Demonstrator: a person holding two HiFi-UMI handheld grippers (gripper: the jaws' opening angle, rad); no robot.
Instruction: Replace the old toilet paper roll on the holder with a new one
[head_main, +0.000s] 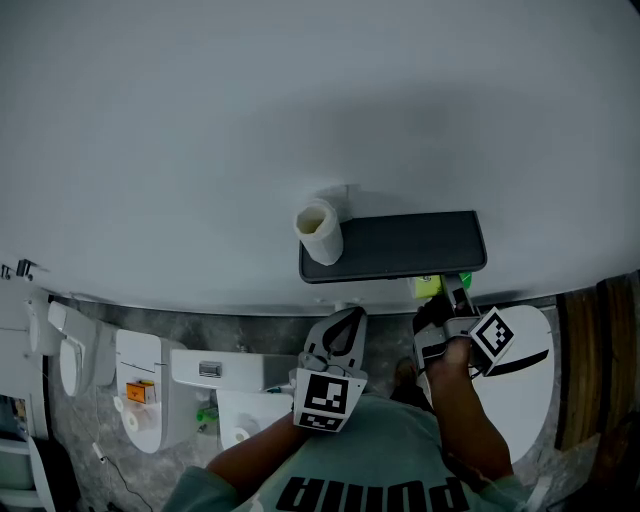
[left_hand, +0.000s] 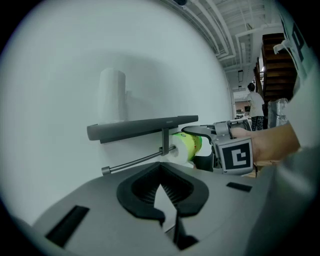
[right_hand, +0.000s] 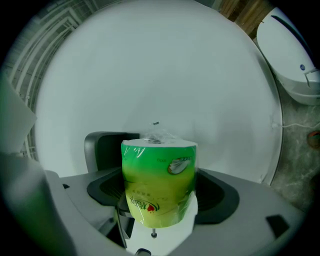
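The left gripper (head_main: 352, 320) hangs nearest, jaws together on nothing. Just to its right, the right gripper (head_main: 448, 298) is clamped round the new green-wrapped roll (right_hand: 159, 182), held under the right end of the shelf (head_main: 400, 245). The roll lies lengthwise along the line of the rod (left_hand: 135, 161), seemingly on the right of the bracket (left_hand: 164, 140). The rod's free end points left, toward the left gripper. A white roll (head_main: 320, 232) stands on the shelf's left end, against the wall (head_main: 300, 100).

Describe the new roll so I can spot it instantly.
On the white wall hangs a dark shelf. Just under its right end, the right gripper clamps the new roll: bright green wrapper, unlike the bare white roll standing on the shelf's left end.
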